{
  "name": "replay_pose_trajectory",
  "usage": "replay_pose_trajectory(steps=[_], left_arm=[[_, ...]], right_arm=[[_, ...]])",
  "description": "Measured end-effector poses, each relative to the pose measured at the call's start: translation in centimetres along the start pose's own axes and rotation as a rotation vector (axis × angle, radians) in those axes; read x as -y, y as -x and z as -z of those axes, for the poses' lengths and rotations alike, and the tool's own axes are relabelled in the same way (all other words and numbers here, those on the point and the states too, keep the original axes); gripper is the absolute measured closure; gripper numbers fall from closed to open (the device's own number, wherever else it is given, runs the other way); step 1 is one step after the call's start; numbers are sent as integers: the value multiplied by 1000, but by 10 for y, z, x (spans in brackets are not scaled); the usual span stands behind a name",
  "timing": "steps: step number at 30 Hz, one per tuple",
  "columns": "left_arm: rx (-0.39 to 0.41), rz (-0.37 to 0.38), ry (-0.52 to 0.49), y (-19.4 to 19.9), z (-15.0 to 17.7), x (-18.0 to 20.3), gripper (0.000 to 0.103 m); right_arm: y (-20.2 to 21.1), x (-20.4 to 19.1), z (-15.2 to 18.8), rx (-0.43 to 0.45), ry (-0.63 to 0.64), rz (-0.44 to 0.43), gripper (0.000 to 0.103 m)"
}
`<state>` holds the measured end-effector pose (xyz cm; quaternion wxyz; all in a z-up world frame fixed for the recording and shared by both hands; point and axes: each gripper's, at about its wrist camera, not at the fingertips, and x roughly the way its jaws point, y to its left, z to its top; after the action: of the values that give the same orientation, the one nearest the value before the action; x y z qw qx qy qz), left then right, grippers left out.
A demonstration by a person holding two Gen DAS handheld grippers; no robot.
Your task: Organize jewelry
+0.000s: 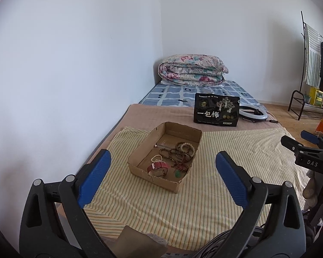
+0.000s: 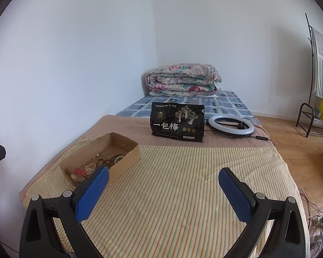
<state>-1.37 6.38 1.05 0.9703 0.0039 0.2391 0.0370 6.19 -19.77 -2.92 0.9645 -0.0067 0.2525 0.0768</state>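
The left tool and right tool both hung released above the striped cloth. The cardboard box sat mid-frame in the left view, holding bead bracelets and a red watch.

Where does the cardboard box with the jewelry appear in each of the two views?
Left wrist view: the cardboard box sits at center, between the open left fingers.
Right wrist view: the box lies at left-center, behind the left finger.
Shared landmark: the black snack bag standing beyond it.
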Motion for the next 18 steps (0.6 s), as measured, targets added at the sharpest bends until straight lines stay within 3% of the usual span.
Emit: replay_pose_trajectory(steps=[18], left_arm=[[12, -11, 22, 4, -4, -7, 2]], right_arm=[[10, -20, -12, 5, 67, -39, 0]])
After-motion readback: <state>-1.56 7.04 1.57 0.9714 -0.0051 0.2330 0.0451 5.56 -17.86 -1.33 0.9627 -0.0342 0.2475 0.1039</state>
